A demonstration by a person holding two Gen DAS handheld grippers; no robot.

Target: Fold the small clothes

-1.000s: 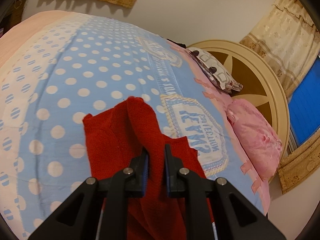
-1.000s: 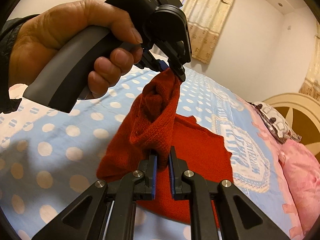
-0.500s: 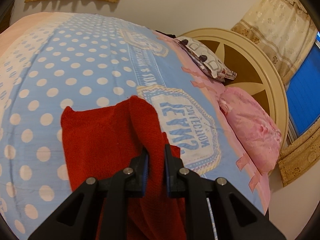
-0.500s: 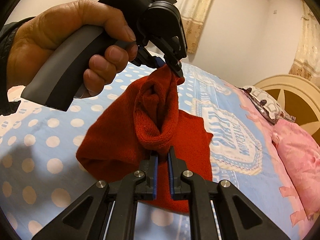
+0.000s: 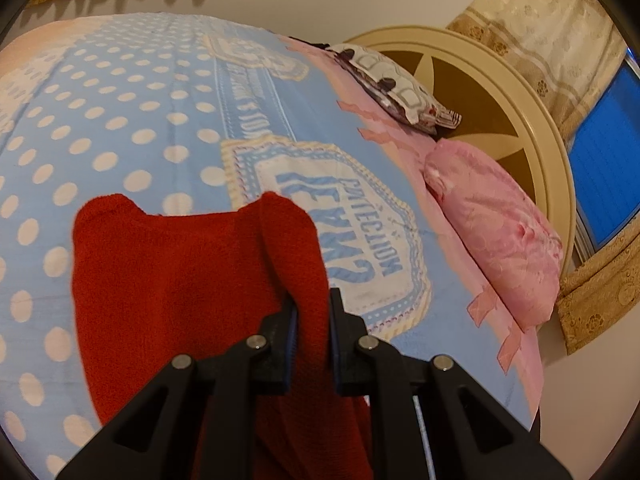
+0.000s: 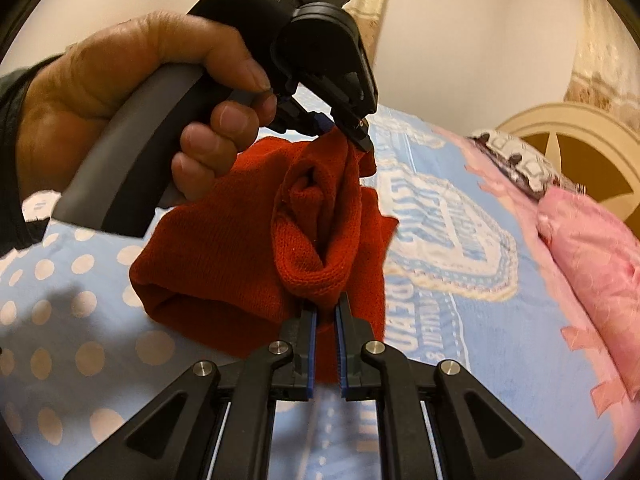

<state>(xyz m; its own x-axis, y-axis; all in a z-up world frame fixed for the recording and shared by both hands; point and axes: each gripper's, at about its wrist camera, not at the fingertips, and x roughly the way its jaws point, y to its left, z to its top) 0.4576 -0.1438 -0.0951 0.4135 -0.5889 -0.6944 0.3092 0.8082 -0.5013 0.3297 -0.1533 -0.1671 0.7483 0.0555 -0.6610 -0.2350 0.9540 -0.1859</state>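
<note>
- My left gripper [image 5: 312, 312] is clamped on one edge of the red knit garment [image 5: 172, 292]; cloth fills the gap betw. the pads.
- My right gripper [image 6: 326, 320] pinches another bit of the same edge, jaws nearly together w/ knit bunched betw. them.
- From the right wrist view, my left hand [image 6: 132, 108] squeezes the handle of the other tool, whose tip bites the cloth at the top of a raised ridge.
- Garment's location: lower part lies on the blue polka-dot bedspread [image 5: 120, 120], upper edge held up off it betw. both grippers, sagging into a fold.
- Change vs. a sec ago: more red now spread flat in the left view, its far corner further out to the left; the held ridge looks lower and nearer the bed; both grips unchanged.
- Meaning, I reckon: I'm carrying the lifted edge over the flat part, so this fold is mid-way, not yet laid down.
- Pink pillow [image 5: 496, 232] and headboard [image 5: 532, 128] well apart, no obstruction.
</note>
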